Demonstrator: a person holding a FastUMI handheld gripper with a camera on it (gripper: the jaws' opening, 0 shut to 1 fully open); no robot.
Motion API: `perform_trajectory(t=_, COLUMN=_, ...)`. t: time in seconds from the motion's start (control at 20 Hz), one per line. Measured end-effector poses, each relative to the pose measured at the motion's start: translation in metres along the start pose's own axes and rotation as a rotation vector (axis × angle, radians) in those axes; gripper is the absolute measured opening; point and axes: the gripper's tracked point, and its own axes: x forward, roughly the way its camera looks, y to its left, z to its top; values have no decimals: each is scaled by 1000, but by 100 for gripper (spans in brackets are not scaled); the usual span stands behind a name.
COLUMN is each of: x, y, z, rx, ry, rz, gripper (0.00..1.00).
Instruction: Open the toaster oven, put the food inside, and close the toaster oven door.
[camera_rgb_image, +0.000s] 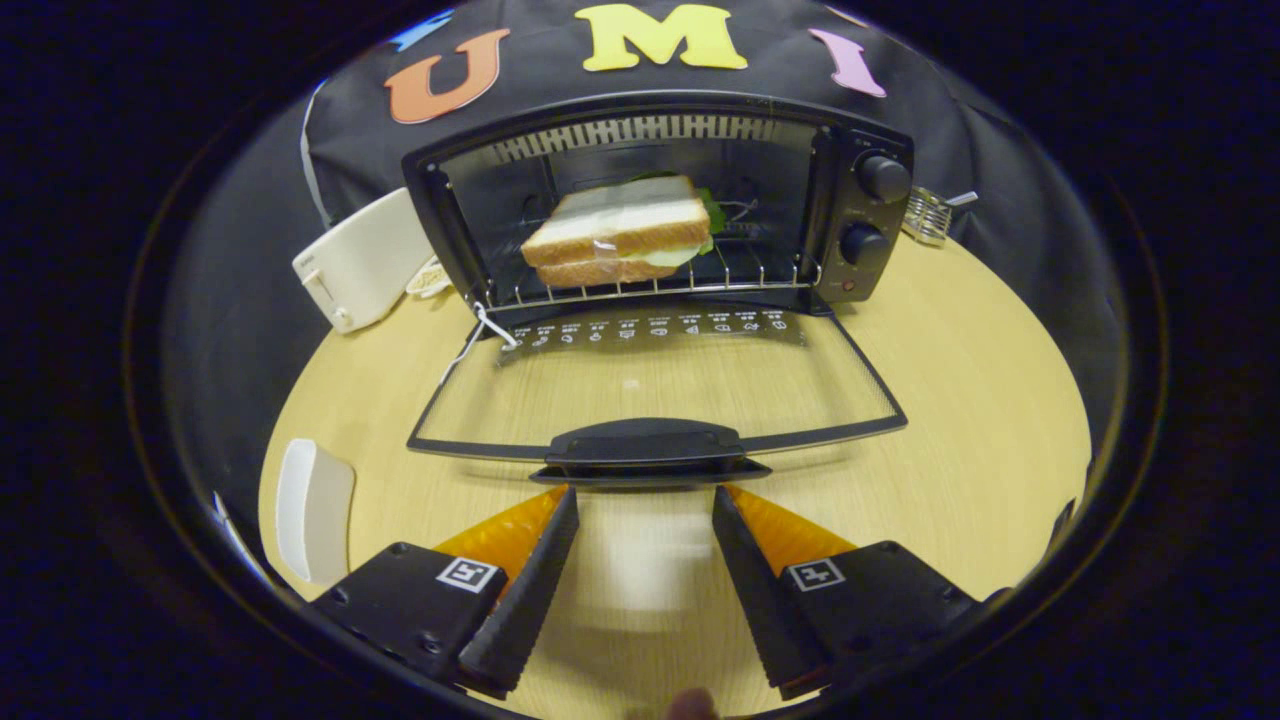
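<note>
**Oven door down flat, sandwich on the rack, fingers parted just short of the handle**

The toaster oven sits in the upper middle of the frame on a round wooden table, backed against the black cloth wall. Its glass door hangs fully open, lying flat toward the camera, with the dark handle at its near edge, in the centre of the picture. The door's thin black rim splays outward to left and right; bare tabletop runs along both of its sides.

Inside the cavity the sandwich rests on the wire rack, left of centre, with green leaf showing at its right edge. Open rack lies to its right and some air above it, below the slotted top of the chamber. Two knobs stand one above the other on the oven's right panel.

The gripper fills the lower middle of the frame, its two fingers spread apart with nothing between them but wood. Their tips sit just short of the handle's near edge, one to each side of its middle, not touching it.

At upper left, a white toaster leans beside the oven's left wall. A white plate lies at the table's lower-left edge, left of the left finger. A small wire holder stands at upper right, just past the knobs. The right half of the table is open wood out to its curved edge.
</note>
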Motion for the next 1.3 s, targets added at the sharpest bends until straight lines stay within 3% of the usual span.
perform_trajectory(t=0.3, x=-40, y=6, z=34, rx=-34, ry=-128, rz=-13, gripper=90)
perform_trajectory(t=0.65, x=-87, y=20, z=110, rx=-150, ry=-333, rz=1, gripper=90)
perform_trajectory(t=0.95, x=-183, y=45, z=193, rx=-191, ry=-542, rz=53, gripper=91)
perform_trajectory(t=1.3, x=-304, y=53, z=226, rx=-140, ry=-693, rz=99, gripper=100)
